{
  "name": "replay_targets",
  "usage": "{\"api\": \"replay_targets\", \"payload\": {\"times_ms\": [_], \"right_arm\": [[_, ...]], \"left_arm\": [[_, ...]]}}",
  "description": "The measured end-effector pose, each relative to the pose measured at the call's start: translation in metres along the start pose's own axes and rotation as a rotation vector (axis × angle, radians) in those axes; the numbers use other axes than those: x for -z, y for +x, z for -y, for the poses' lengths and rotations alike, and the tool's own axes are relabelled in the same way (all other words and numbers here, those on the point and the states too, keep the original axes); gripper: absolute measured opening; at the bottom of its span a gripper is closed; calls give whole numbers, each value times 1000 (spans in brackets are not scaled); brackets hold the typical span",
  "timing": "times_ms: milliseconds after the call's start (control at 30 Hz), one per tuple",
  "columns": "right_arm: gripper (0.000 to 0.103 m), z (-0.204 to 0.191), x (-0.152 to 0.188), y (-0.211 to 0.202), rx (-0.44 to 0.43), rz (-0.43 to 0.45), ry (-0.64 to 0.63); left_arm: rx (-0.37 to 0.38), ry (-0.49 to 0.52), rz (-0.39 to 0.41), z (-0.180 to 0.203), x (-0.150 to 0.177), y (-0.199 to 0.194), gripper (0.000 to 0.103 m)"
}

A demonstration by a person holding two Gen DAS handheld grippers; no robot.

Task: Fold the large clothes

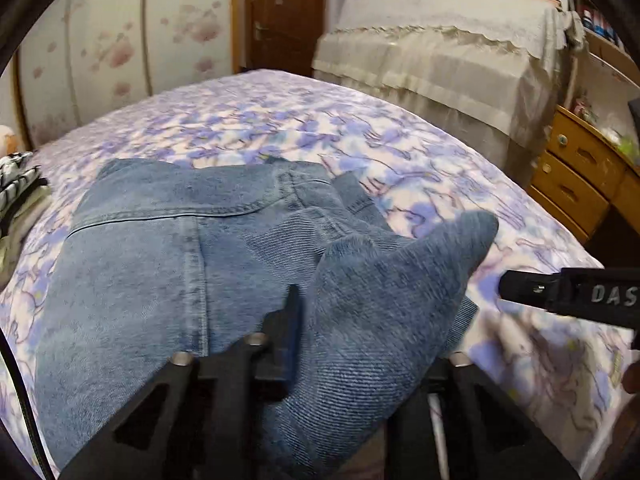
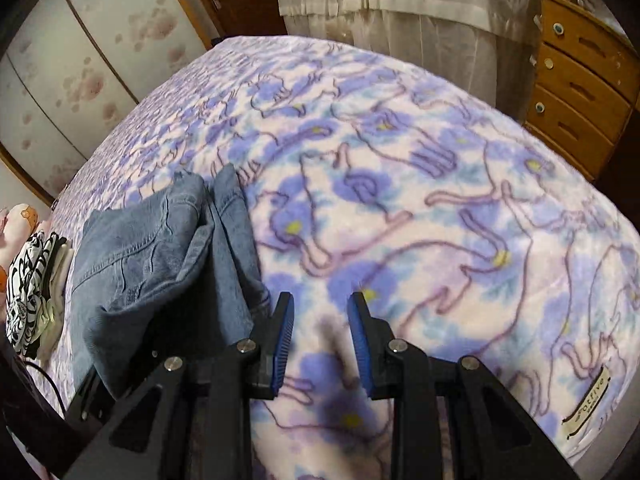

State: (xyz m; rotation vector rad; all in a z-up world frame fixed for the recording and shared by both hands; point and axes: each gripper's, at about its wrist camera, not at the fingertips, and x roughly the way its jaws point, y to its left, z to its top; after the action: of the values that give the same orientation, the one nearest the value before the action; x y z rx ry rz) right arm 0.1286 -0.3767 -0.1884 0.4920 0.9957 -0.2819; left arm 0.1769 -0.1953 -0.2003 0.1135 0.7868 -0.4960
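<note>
One pair of jeans (image 1: pixel 168 264) lies on 1 purple floral blanket (image 2: pixel 420 200). Left gripper (image 1: pixel 352 320) pinches a denim fold, lifted. Right gripper (image 2: pixel 321 344): fingers apart, holding nothing. 1 clothes pile (image 2: pixel 32 292) left.

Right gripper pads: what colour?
Blue, ribbed pads on black arms; clearest in the right wrist view.

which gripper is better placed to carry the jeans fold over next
Left. The left gripper is shut on the blue denim jeans, a fold raised; the right gripper is open over the purple floral blanket.
</note>
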Motion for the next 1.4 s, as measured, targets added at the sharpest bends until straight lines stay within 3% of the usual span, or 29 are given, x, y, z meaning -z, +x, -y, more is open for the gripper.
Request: {"api": "replay_targets", "payload": {"times_ms": [33, 100, 133, 300, 467, 567, 667, 767, 900, 933, 1000, 1033, 1133, 1200, 1400], "right_arm": [[29, 0, 0, 0, -5, 0, -2], [29, -4, 0, -5, -26, -3, -17], [29, -6, 0, -8, -36, 0, -26], [30, -20, -3, -31, -92, 16, -77], [35, -42, -14, -46, -225, 3, -122], [50, -59, -21, -31, -310, -86, -148], [52, -75, -20, 1, -310, -206, -196], [52, -83, -18, 34, -239, -282, -236], [52, -89, -18, 62, -328, -330, -244], [47, -93, -17, 69, -346, -342, -261], [14, -99, -16, 75, -336, -343, -291], [9, -99, -18, 74, -343, -333, -293], [7, -100, -27, 26, -376, -143, -333], [7, -95, -27, 12, -366, -67, -344], [7, -69, -6, 62, -242, -123, -292]], "left_arm": [[26, 4, -28, -1, -2, -2, 56], [42, -1, -51, -7, -5, -10, 77], [49, -5, -47, -11, -6, -18, 80], [120, -74, -53, -27, -6, -68, 82], [25, -204, -18, -84, 4, -104, 87], [-61, -263, -49, -120, 15, -102, 87], [-76, -349, -104, -153, 27, -91, 87], [-37, -413, -141, -174, 36, -80, 87], [42, -476, -178, -190, 47, -57, 87], [68, -502, -183, -193, 49, -51, 87], [94, -526, -189, -196, 50, -44, 87], [90, -523, -191, -195, 49, -43, 87], [86, -478, -147, -185, 41, -50, 86], [88, -447, -127, -177, 38, -53, 86], [105, -415, -193, -154, 50, -34, 85]]}}
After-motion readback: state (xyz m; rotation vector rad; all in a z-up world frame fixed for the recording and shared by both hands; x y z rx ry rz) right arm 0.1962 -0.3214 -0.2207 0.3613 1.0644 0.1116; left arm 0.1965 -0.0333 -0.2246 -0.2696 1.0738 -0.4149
